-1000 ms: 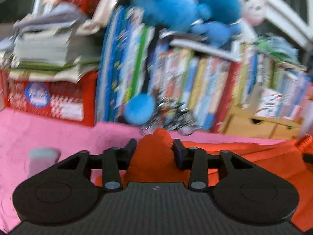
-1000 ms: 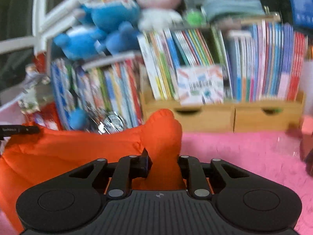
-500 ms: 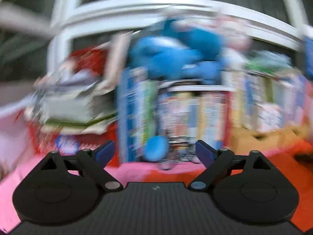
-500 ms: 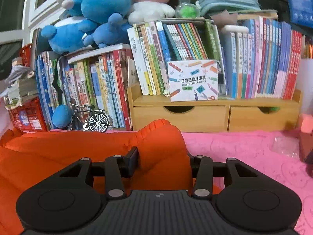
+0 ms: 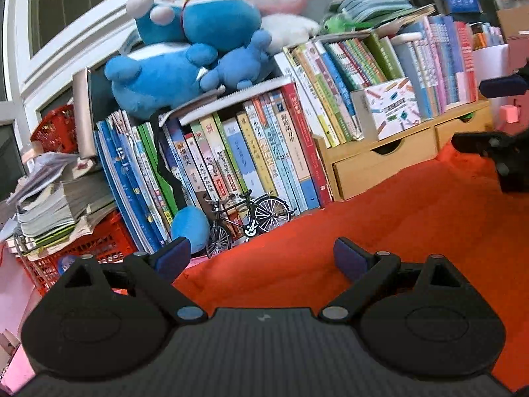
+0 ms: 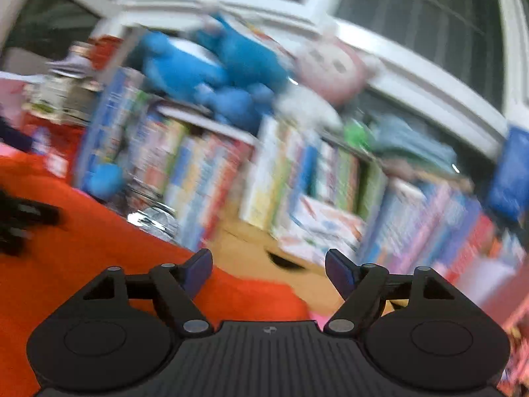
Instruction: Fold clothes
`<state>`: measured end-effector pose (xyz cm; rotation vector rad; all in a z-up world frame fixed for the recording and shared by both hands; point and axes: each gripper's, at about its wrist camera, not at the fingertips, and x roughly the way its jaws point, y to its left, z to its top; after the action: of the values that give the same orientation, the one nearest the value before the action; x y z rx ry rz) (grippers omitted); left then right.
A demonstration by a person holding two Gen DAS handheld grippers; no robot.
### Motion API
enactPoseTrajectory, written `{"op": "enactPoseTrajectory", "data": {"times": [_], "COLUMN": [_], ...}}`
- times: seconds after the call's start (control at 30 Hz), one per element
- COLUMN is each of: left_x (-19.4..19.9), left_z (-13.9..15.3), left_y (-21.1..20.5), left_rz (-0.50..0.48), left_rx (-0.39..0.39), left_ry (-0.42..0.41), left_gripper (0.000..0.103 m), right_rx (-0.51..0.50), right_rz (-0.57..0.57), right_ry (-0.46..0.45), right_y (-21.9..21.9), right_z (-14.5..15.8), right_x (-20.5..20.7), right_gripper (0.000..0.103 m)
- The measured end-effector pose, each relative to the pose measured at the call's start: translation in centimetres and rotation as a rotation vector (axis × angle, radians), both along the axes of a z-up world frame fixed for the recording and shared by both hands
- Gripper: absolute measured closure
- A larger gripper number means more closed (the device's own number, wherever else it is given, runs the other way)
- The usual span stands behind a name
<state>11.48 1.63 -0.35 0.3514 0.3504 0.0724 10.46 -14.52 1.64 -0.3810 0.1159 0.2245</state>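
Books (image 5: 264, 152) and blue plush toys (image 5: 185, 56) crowd the wall behind a pink surface (image 5: 13, 284), where the orange garment (image 5: 380, 225) lies spread. A red crate (image 5: 96, 244) carries stacked papers. Left gripper (image 5: 261, 258) and right gripper (image 6: 268, 268) both gape, holding nothing.

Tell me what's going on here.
A person is folding clothes with a handheld gripper in each hand. The left gripper and the right gripper are both open and hold nothing. The orange garment lies spread below them in front of a row of books and a wooden drawer unit. The right wrist view is blurred.
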Motion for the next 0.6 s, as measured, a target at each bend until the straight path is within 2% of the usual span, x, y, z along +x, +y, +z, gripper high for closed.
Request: {"op": "enactPoseTrajectory", "data": {"times": [0.17, 0.3, 0.4, 0.5, 0.6], "left_x": [1.9, 3.0, 3.8, 4.6, 5.4], "left_z": [-0.1, -0.9, -1.9, -2.1, -1.6], "left_y": [0.0, 0.3, 0.5, 0.7, 0.5], "left_rz": [0.032, 0.051, 0.058, 0.054, 0.051], "left_rx": [0.021, 0.066, 0.097, 0.101, 0.145], "left_ry": [0.027, 0.058, 0.073, 0.095, 0.089], "left_gripper": [0.008, 0.008, 0.003, 0.003, 0.003], "right_rx": [-0.01, -0.028, -0.049, -0.048, -0.046], "right_rz": [0.071, 0.078, 0.071, 0.064, 0.057], "right_ry": [0.042, 0.121, 0.167, 0.189, 0.208], "right_y": [4.0, 6.1, 6.7, 6.8, 6.8], "right_z": [0.2, -0.8, -1.9, -2.3, -2.6], "right_x": [0.6, 2.5, 3.3, 4.1, 4.9], "right_gripper": [0.027, 0.027, 0.027, 0.027, 0.027]}}
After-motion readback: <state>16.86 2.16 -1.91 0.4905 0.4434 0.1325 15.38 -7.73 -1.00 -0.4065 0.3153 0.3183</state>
